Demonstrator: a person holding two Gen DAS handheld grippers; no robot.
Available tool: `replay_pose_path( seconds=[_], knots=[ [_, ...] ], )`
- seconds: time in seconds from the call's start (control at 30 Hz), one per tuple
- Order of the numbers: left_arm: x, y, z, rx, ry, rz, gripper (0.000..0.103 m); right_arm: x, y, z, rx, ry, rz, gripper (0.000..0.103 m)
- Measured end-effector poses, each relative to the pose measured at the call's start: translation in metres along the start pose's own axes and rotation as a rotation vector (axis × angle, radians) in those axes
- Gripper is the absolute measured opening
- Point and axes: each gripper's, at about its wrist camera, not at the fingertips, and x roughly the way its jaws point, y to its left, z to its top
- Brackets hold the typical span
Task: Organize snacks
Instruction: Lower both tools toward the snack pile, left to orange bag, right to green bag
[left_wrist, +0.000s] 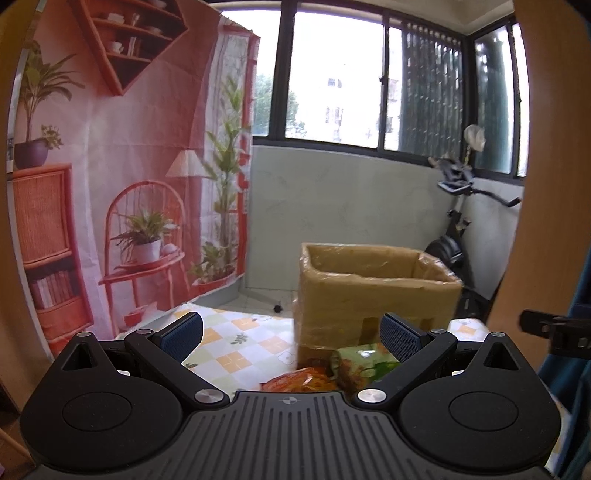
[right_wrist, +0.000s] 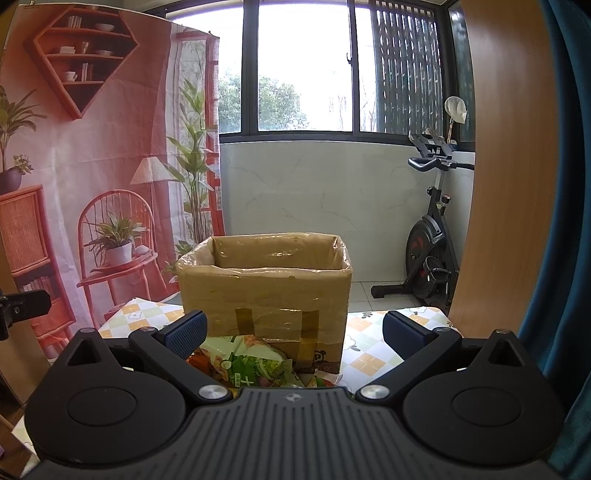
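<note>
Both tongs spread wide, holding nothing.
Best to dip the right gripper (right_wrist: 293, 330) onto the green snack packet (right_wrist: 251, 363), then lift clear over the cardboard box (right_wrist: 266, 291) rim; left gripper (left_wrist: 291, 332) waiting.

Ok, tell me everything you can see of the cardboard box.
The cardboard box is brown and open-topped, with a clear plastic liner folded over its rim and tape strips down its front. It stands upright on the checked, flower-print tablecloth. Its inside floor is hidden. Snack packets lie against its front base. Both grippers are open, apart from it.
</note>
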Motion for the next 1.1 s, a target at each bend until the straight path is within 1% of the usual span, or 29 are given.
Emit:
replay_pose_path(
  seconds=[0.1,0.17,0.23,0.4,0.5,0.6,0.7,0.83,0.97,1.1],
  knots=[
    [0.02,0.008,-0.009,0.008,0.02,0.03,0.103,0.014,-0.003,-0.005,-0.004,0.012,-0.003,0.103],
    [0.034,0.016,-0.016,-0.002,0.049,0.05,0.103,0.027,-0.006,-0.011,0.0,0.028,-0.003,0.103],
    [0.048,0.023,-0.026,-0.023,0.074,0.047,0.103,0.041,-0.009,-0.017,0.006,0.045,0.003,0.103],
    [0.079,0.036,-0.054,-0.073,0.141,0.006,0.102,0.074,-0.017,-0.041,0.005,0.09,0.005,0.101],
    [0.096,0.037,-0.073,-0.088,0.17,-0.039,0.102,0.092,-0.018,-0.057,0.008,0.134,-0.004,0.099],
    [0.111,0.033,-0.09,-0.087,0.221,-0.08,0.102,0.106,-0.02,-0.072,0.018,0.17,0.003,0.099],
    [0.123,0.035,-0.106,-0.085,0.256,-0.143,0.102,0.116,-0.024,-0.083,0.029,0.199,0.017,0.098],
    [0.132,0.032,-0.124,-0.081,0.302,-0.16,0.102,0.126,-0.029,-0.091,0.052,0.229,0.021,0.098],
    [0.141,0.027,-0.132,-0.077,0.347,-0.175,0.102,0.134,-0.035,-0.098,0.074,0.246,0.012,0.098],
    [0.149,0.024,-0.137,-0.084,0.374,-0.197,0.102,0.143,-0.042,-0.104,0.101,0.267,0.008,0.097]
  ],
)
